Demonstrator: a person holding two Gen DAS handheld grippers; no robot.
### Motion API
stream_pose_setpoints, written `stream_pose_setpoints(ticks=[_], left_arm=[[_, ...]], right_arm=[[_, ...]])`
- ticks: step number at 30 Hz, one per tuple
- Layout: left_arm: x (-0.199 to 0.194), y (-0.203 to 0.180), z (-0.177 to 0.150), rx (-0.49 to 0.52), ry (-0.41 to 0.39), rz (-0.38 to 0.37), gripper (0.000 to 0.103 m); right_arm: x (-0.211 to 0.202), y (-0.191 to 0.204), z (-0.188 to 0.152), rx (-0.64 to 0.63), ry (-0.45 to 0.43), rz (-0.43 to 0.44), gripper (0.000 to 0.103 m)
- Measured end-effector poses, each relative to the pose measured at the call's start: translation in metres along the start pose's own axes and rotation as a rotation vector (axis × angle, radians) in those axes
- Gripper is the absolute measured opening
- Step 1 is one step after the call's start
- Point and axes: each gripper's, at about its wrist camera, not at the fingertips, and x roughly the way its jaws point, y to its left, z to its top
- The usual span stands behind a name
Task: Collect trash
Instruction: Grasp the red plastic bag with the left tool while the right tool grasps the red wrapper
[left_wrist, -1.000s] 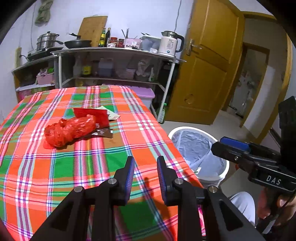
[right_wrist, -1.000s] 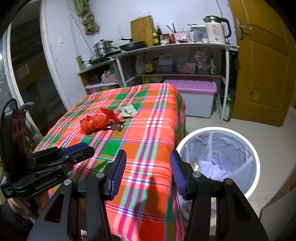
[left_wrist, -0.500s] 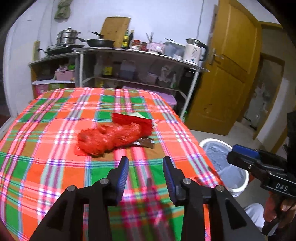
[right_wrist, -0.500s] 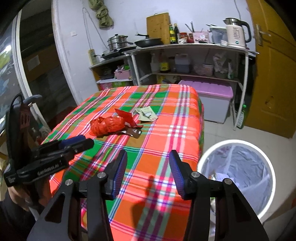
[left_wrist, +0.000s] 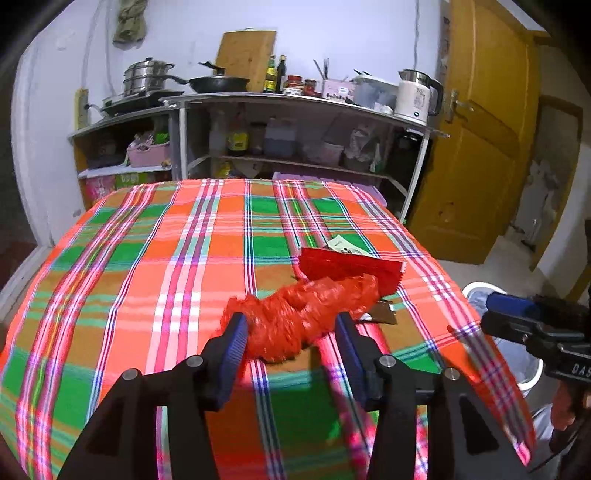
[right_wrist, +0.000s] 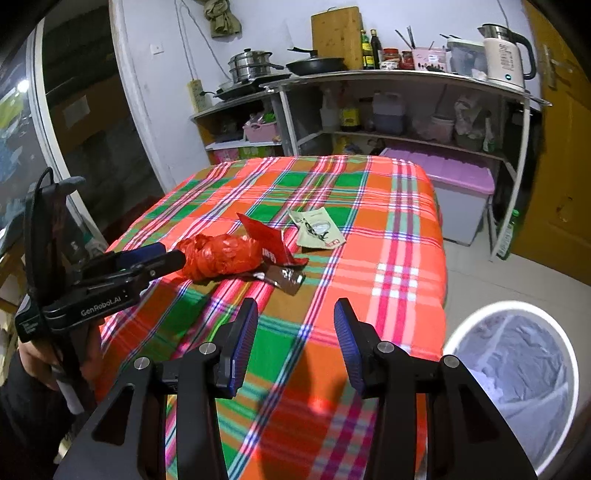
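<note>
A crumpled red plastic bag (left_wrist: 303, 317) lies on the plaid tablecloth (left_wrist: 147, 258); it also shows in the right wrist view (right_wrist: 221, 256). Behind it lie a red wrapper (left_wrist: 347, 264), a brown wrapper (right_wrist: 286, 277) and a pale green packet (right_wrist: 319, 229). My left gripper (left_wrist: 291, 339) is open, its fingers on either side of the bag's near end. My right gripper (right_wrist: 295, 332) is open and empty above the table's near right part. A white bin (right_wrist: 517, 384) with a liner stands on the floor to the right of the table.
A metal shelf unit (right_wrist: 406, 92) with pots, a pan, bottles and a kettle stands behind the table. A lilac-lidded box (right_wrist: 458, 184) sits under it. A yellow door (left_wrist: 480, 147) is at the right.
My left gripper has moved forward to the red bag and opened wider, now straddling its near end. My right gripper has moved left over the table, away from the bin.
</note>
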Motion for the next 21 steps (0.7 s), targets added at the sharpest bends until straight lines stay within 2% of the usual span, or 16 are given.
stream_pose_setpoints(ticks=[5,14,16,19,21], left_arm=[[0.017,0.003,0.009,0.063,-0.003,-0.026,0.06],[0.041,-0.007,0.017,0.215,0.032,-0.07,0.062],[0.044,-0.01,0.015,0.246,0.042,-0.063,0.062],[0.049,-0.014,0.012,0.271,0.061,-0.072,0.062],[0.052,-0.016,0.01,0.284,0.074,-0.069,0.062]], right_arm=[[0.024,0.0,0.013,-0.017,0.02,0.01,0.044],[0.064,0.0,0.036,-0.037,0.041,0.044,0.044],[0.073,-0.001,0.039,-0.033,0.057,0.051,0.042],[0.084,-0.003,0.04,-0.04,0.075,0.069,0.03],[0.087,-0.002,0.041,-0.043,0.082,0.081,0.017]])
